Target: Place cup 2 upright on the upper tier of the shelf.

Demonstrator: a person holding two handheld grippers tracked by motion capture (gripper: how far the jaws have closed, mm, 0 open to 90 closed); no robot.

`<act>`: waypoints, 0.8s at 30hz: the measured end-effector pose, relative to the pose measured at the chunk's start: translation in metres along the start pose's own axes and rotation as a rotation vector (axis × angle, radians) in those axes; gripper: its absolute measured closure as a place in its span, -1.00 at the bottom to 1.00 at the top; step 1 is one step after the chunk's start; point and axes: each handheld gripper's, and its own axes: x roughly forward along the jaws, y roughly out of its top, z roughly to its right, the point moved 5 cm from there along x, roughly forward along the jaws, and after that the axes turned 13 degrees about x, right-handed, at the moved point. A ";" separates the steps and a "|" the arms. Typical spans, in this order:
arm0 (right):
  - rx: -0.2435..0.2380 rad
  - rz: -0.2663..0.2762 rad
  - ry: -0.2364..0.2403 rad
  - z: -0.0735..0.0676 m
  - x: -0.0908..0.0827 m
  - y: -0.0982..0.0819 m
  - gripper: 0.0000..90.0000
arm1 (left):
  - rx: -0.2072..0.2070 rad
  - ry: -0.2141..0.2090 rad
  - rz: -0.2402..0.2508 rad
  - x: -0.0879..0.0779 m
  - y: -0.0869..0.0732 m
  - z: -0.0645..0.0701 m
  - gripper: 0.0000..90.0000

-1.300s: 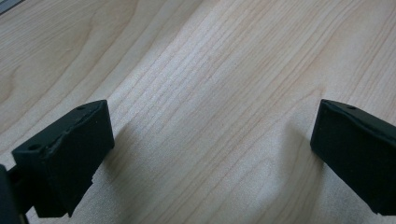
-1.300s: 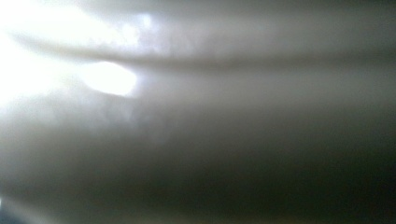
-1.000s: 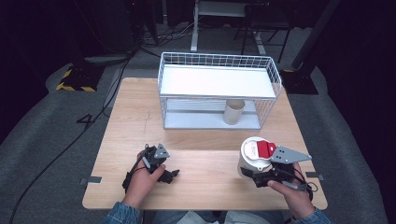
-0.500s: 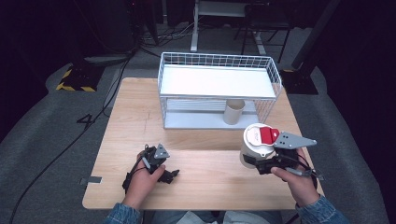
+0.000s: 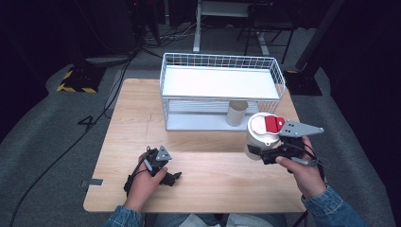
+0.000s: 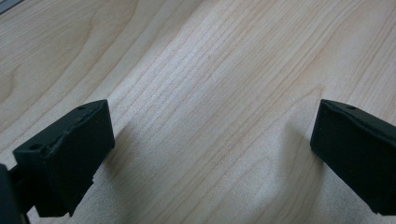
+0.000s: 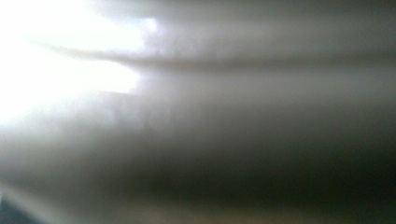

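One sign can be read: a dark figure "4" (image 5: 89, 122) marked on the grey floor (image 5: 52, 142), well off to the outer side of the left gripper's (image 5: 160, 166) jaws, beyond the edge of the surface (image 5: 142, 109). Farther back on the same side lies a black pad with yellow-and-black hazard stripes (image 5: 74, 88), which carries no words. The white canister (image 5: 261, 135) between the right gripper's jaws shows no legible label.

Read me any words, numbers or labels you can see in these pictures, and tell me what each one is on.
"4": a dark mark on the grey floor, left of the wooden table.
White container held in the right gripper: its lid has a red part, no readable text.
White wire rack: no text.
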 end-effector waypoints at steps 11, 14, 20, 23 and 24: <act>-0.018 0.000 -0.010 0.003 0.007 0.032 -0.76 | 0.001 -0.002 0.000 0.000 0.000 0.000 -1.00; -0.023 0.004 -0.013 0.006 0.010 0.042 -0.76 | 0.002 -0.005 -0.001 0.000 0.000 0.000 -1.00; -0.020 0.008 -0.022 0.012 0.015 0.060 -0.76 | 0.004 -0.004 0.000 0.001 0.001 -0.001 -1.00; -0.022 0.009 -0.028 0.015 0.018 0.069 -0.76 | 0.001 -0.002 0.003 0.001 0.001 -0.002 -1.00; -0.026 0.011 -0.030 0.016 0.020 0.073 -0.76 | 0.002 -0.005 0.004 0.001 0.001 -0.002 -1.00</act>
